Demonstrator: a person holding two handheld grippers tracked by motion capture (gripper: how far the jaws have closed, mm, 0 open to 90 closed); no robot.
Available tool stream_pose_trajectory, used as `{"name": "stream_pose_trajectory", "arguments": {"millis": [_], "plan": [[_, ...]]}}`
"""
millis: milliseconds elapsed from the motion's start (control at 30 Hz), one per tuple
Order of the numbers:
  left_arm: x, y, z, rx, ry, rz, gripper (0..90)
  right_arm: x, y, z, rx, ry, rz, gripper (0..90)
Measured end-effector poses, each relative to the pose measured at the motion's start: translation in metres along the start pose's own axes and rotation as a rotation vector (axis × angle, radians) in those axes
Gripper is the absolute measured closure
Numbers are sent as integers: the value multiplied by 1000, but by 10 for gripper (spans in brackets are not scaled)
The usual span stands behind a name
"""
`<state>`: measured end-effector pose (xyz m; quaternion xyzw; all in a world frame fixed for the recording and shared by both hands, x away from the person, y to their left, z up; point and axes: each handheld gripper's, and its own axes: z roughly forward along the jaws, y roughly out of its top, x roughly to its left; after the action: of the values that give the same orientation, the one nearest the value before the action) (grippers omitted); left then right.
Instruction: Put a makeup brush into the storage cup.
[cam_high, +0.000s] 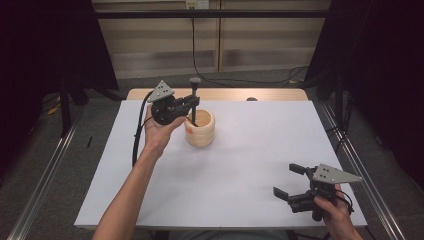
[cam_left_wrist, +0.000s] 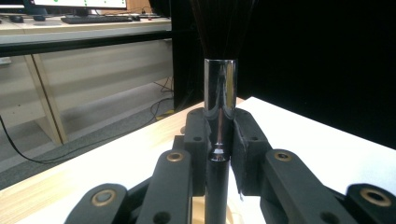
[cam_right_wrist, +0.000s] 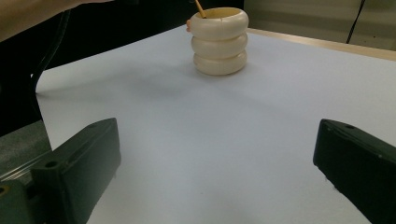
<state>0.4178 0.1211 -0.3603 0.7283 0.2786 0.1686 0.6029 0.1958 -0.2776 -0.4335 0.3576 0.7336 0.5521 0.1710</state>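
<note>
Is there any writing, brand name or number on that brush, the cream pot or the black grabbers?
None can be read.
The brush, the cream pot and both grippers, left and right, carry no visible lettering.
The monitor at the top of the left gripper view is too small to read.

One cream-coloured ribbed holder shaped like three stacked rings (cam_high: 200, 131) stands on one white-topped table (cam_high: 240, 165). One black-handled make-up brush with a shiny metal ferrule (cam_left_wrist: 220, 100) is counted, and one thin wooden stick (cam_right_wrist: 200, 9) rises from the holder. There are two black two-jaw grippers: one left gripper (cam_high: 187, 103) and one right gripper (cam_high: 289, 180). Two hands hold them.
</note>
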Motion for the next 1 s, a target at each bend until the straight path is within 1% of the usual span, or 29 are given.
{"name": "stream_pose_trajectory", "arguments": {"millis": [67,133,200,267,333,467,733,1000], "plan": [[0,-1,2,6,-4,6,783,0,0,0,-2,2,0,6],[0,-3,5,9,-8,0,783,-1,0,-1,-3,2,0,5],[0,-5,7,20,-1,0,783,-1,0,-1,-3,2,0,5],[0,-7,10,23,-5,-6,783,-1,0,-1,-5,4,-1,5],[0,-8,12,29,-5,-1,784,-1,0,-1,-4,3,-3,5],[1,-11,14,28,-8,-13,783,-1,0,-1,-5,2,-2,5],[2,-19,20,47,-11,-21,783,-1,0,-1,-3,4,-5,5],[5,-29,23,73,7,-26,783,-1,0,-1,-3,8,-7,5]]}}
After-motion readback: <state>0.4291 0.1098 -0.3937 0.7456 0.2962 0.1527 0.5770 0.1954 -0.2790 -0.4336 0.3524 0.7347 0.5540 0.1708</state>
